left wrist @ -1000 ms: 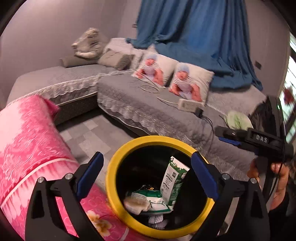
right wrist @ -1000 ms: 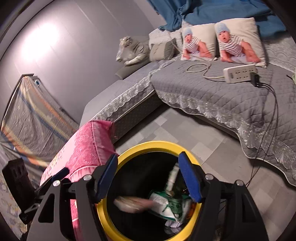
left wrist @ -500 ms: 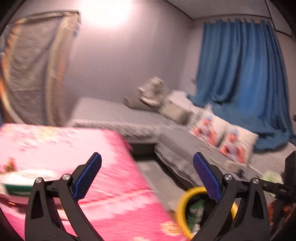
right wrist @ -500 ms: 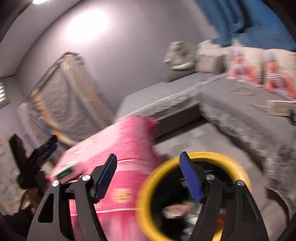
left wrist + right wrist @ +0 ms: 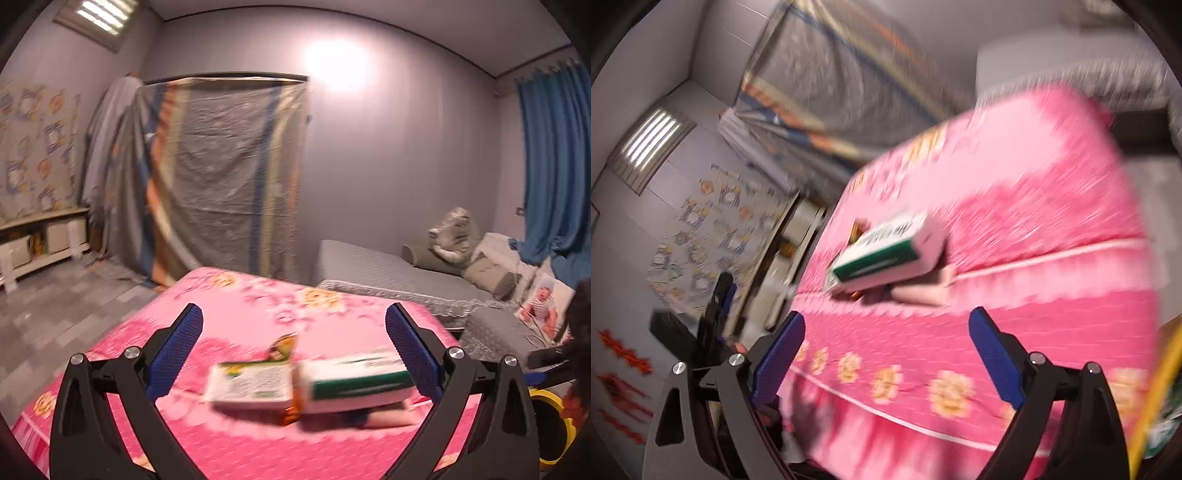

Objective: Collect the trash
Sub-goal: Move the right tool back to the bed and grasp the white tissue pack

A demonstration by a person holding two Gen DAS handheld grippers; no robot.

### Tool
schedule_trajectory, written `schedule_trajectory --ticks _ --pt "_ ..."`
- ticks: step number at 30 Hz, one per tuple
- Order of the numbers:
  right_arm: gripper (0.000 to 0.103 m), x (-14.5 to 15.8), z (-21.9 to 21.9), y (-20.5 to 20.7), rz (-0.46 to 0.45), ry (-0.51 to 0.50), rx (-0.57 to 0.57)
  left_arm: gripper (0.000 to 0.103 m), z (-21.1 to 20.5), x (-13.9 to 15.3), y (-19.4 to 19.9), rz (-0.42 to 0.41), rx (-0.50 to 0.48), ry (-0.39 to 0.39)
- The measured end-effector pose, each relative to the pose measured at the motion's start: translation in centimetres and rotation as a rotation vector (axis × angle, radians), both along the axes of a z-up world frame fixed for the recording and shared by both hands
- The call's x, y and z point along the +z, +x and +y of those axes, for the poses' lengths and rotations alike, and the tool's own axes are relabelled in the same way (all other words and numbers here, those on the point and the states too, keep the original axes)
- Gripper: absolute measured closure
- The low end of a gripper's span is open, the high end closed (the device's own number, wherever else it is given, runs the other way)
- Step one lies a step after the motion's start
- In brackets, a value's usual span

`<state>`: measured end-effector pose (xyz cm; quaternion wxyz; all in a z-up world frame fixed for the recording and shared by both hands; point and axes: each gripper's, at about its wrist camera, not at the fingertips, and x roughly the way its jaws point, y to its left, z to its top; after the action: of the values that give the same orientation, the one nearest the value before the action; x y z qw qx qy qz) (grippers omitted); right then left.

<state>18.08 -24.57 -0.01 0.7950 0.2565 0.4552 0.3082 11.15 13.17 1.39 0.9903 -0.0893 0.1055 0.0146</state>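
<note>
A green and white box [image 5: 354,376] lies on the pink flowered cloth [image 5: 258,317], stacked over a pale pink packet [image 5: 388,417]. A flat white and green carton [image 5: 251,384] lies to its left, with a small orange wrapper [image 5: 282,345] behind. My left gripper [image 5: 293,358] is open and empty just short of this pile. My right gripper [image 5: 886,365] is open and empty, below the same green and white box [image 5: 886,254] in its blurred view. The yellow-rimmed bin [image 5: 546,424] shows at the right edge.
A grey sofa [image 5: 388,266] with cushions and a blue curtain [image 5: 554,166] stand to the right. A covered rack [image 5: 221,177] and low shelf [image 5: 40,240] stand behind. In the right wrist view the left gripper [image 5: 701,325] is at far left and the bin rim [image 5: 1160,391] at right.
Both grippers have swung away from above the bin towards the pink-covered table. The trash pile has come into view in front of both, and both stay open.
</note>
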Motion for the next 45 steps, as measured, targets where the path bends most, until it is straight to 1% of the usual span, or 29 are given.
schedule_trajectory --ticks 2,3,5,8,10,12,14,18,22,26,28,29,31,33,34,35,36,37,39,42,45 --pt "0.016 -1.7 2.3 2.8 0.096 0.050 0.046 0.008 1.3 -1.0 -0.2 0.024 0.033 -0.006" --pt "0.016 -2.2 2.9 3.8 0.126 0.061 0.049 0.008 2.1 -1.4 -0.2 0.036 0.033 -0.015" --pt "0.016 -3.4 3.8 5.4 0.179 0.093 0.058 0.008 2.8 -2.3 -0.1 0.071 0.033 -0.025" --pt "0.016 -4.3 4.6 7.5 0.236 0.125 0.055 0.008 3.2 -3.4 0.2 0.114 0.026 -0.028" --pt "0.016 -4.9 5.3 8.7 0.260 0.137 0.063 0.008 3.1 -4.0 0.0 0.127 0.019 -0.037" --pt "0.016 -5.5 5.3 9.8 0.280 0.118 0.037 0.008 2.9 -4.1 0.0 0.132 0.011 -0.046" --pt "0.016 -6.6 5.4 10.6 0.314 0.123 0.020 0.008 2.7 -4.3 0.0 0.134 0.002 -0.048" --pt "0.016 -7.7 5.3 11.4 0.357 0.155 0.023 0.008 2.2 -4.7 0.3 0.145 -0.014 -0.024" --pt "0.016 -8.4 6.1 12.6 0.375 0.130 0.026 0.008 1.7 -5.1 0.9 0.163 -0.035 -0.023" --pt "0.016 -9.4 7.1 14.1 0.414 0.133 0.044 0.008 1.3 -5.3 1.0 0.172 -0.043 -0.011" --pt "0.019 -9.4 7.4 14.3 0.416 0.120 0.041 0.008 1.3 -5.3 1.1 0.172 -0.038 -0.006" --pt "0.023 -9.3 7.7 14.6 0.412 0.105 0.042 0.008 1.4 -5.4 1.2 0.172 -0.036 -0.006" --pt "0.027 -9.4 8.3 14.9 0.414 0.098 0.060 0.008 1.4 -5.4 1.3 0.177 -0.036 -0.010" --pt "0.035 -9.6 8.8 15.1 0.420 0.079 0.072 0.008 1.4 -5.5 1.4 0.181 -0.039 -0.011" --pt "0.037 -9.6 9.0 15.3 0.418 0.068 0.075 0.008 1.3 -5.5 1.5 0.185 -0.039 -0.007" --pt "0.044 -9.5 9.4 15.3 0.410 0.048 0.084 0.008 1.2 -5.6 1.6 0.189 -0.037 0.000" --pt "0.050 -9.3 9.8 15.3 0.396 0.028 0.092 0.008 1.2 -5.6 1.6 0.192 -0.035 0.003" --pt "0.053 -9.0 10.1 15.3 0.376 0.012 0.099 0.008 1.1 -5.6 1.6 0.193 -0.031 0.005" --pt "0.061 -7.9 10.6 14.9 0.318 -0.011 0.118 0.008 1.1 -5.6 1.6 0.196 -0.023 0.012" --pt "0.065 -5.6 10.9 14.1 0.233 -0.008 0.150 0.008 1.2 -5.5 1.5 0.195 -0.007 0.037" --pt "0.066 -3.6 10.2 13.2 0.161 -0.001 0.150 0.008 1.0 -5.5 1.9 0.214 -0.014 0.070"
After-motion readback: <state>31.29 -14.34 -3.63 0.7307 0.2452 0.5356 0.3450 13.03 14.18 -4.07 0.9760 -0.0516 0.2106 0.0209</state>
